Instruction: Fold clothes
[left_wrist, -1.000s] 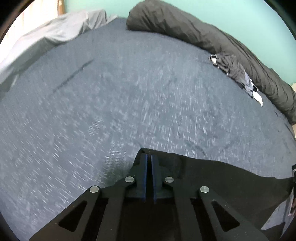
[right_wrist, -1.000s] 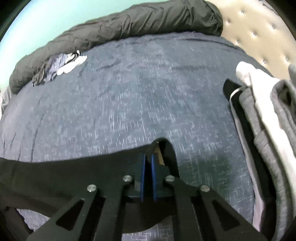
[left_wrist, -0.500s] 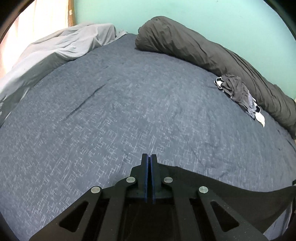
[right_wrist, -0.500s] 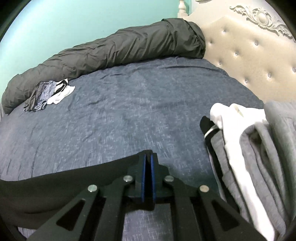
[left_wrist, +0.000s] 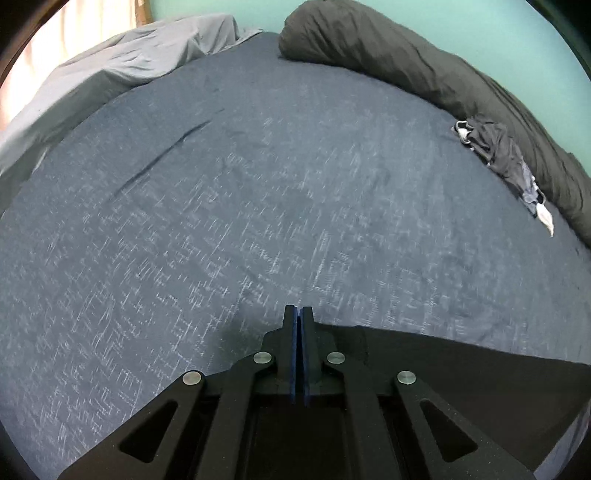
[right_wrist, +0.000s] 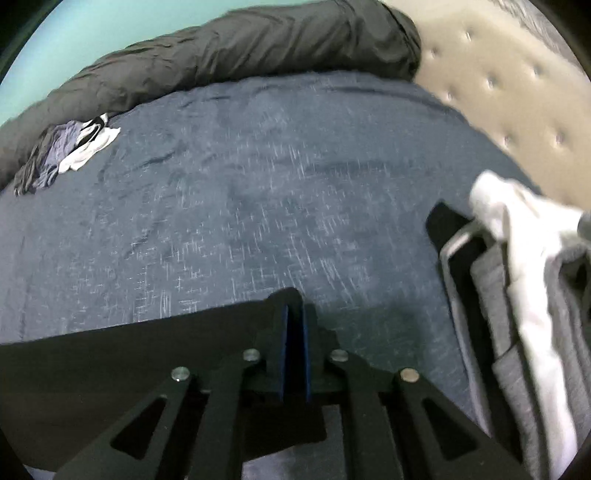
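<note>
While each hand-held gripper pinches a corner of the black garment (left_wrist: 461, 373), the cloth hangs stretched between them just above the bed (left_wrist: 258, 206). The left hand-held gripper (left_wrist: 298, 314) has its blue pads pressed together on the cloth edge, and the right hand-held gripper (right_wrist: 292, 314) is closed narrowly on the opposite corner.

My worry is the bite: both seem to hold only a thin margin, so a tug that widens the span could, I judge, pull a corner free and drop that side in a heap. Uneven lowering could also lay the cloth skewed, and the right side could brush the pile of grey and white clothes (right_wrist: 524, 295) close by.

Most of the garment sits below both views, so I cannot tell its kind, its length, or whether it is already doubled over. Motion blur smears the bed. A small crumpled bundle (left_wrist: 506, 158) beside the dark rolled duvet (left_wrist: 424, 66) is too far to identify.
</note>
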